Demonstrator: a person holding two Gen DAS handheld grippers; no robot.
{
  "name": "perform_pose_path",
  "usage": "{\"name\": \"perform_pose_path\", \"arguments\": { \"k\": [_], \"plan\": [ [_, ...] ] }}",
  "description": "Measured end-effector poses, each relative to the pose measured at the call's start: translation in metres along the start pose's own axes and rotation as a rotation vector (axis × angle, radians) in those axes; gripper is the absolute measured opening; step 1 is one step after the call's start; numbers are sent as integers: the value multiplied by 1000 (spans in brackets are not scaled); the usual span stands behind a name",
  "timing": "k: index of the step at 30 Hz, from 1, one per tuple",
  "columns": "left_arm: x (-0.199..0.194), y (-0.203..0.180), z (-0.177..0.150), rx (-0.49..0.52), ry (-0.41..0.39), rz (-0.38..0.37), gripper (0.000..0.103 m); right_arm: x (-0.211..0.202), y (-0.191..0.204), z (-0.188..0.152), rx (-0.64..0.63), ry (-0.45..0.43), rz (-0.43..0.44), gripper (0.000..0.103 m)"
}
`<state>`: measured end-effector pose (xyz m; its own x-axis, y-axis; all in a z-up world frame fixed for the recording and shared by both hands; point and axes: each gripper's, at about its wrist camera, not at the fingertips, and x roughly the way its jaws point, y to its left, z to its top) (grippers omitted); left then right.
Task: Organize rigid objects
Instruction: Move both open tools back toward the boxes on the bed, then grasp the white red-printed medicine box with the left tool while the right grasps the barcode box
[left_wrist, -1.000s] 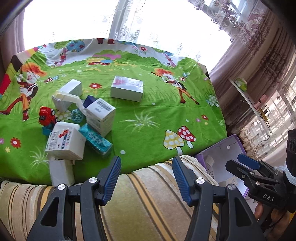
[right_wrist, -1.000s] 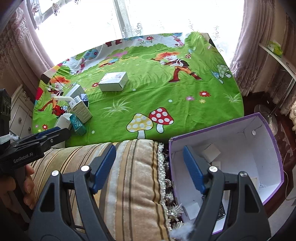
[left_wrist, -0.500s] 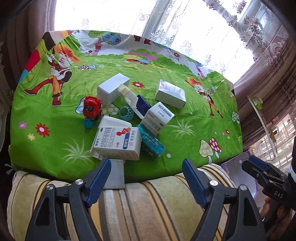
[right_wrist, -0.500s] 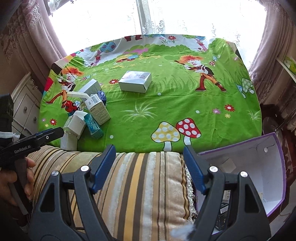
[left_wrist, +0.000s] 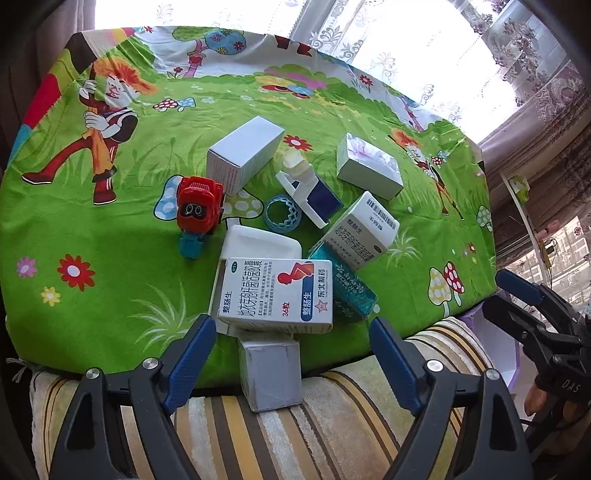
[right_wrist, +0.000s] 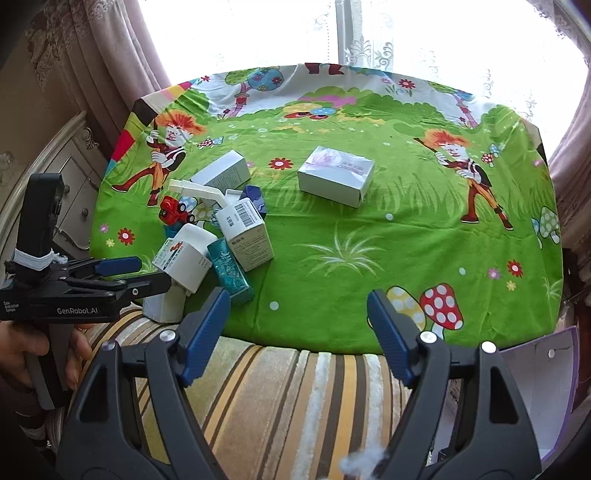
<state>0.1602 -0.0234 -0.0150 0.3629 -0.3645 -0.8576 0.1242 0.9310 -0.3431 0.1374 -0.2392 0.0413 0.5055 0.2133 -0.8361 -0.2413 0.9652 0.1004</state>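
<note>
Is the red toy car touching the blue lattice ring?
Apart. The left wrist view shows green cloth and a printed mushroom between the red toy car and the blue lattice ring.

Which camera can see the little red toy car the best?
The left wrist view. There the red toy car faces the camera, close and unblocked, so you can see its two round eyes and its teal base. In the right wrist view the car is small and side-on, tucked behind the white boxes, and only its red body and a wheel show.

medicine box (left_wrist: 277, 292): "整肠生", "36粒", "东北制药" | left gripper (right_wrist: 122, 275): "GenRobot.AI" | right gripper (left_wrist: 517, 299): "DAS"
</note>
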Motion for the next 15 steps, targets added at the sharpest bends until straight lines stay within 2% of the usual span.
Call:
{"name": "perform_pose_path", "arguments": {
  "k": [6, 15],
  "plan": [
    [11, 6, 8, -9, 22, -11, 88, 26, 15, 12, -71, 37, 24, 80],
    [26, 8, 14, -4, 46, -23, 88, 55, 18, 27, -106, 76, 44, 80]
  ]
}}
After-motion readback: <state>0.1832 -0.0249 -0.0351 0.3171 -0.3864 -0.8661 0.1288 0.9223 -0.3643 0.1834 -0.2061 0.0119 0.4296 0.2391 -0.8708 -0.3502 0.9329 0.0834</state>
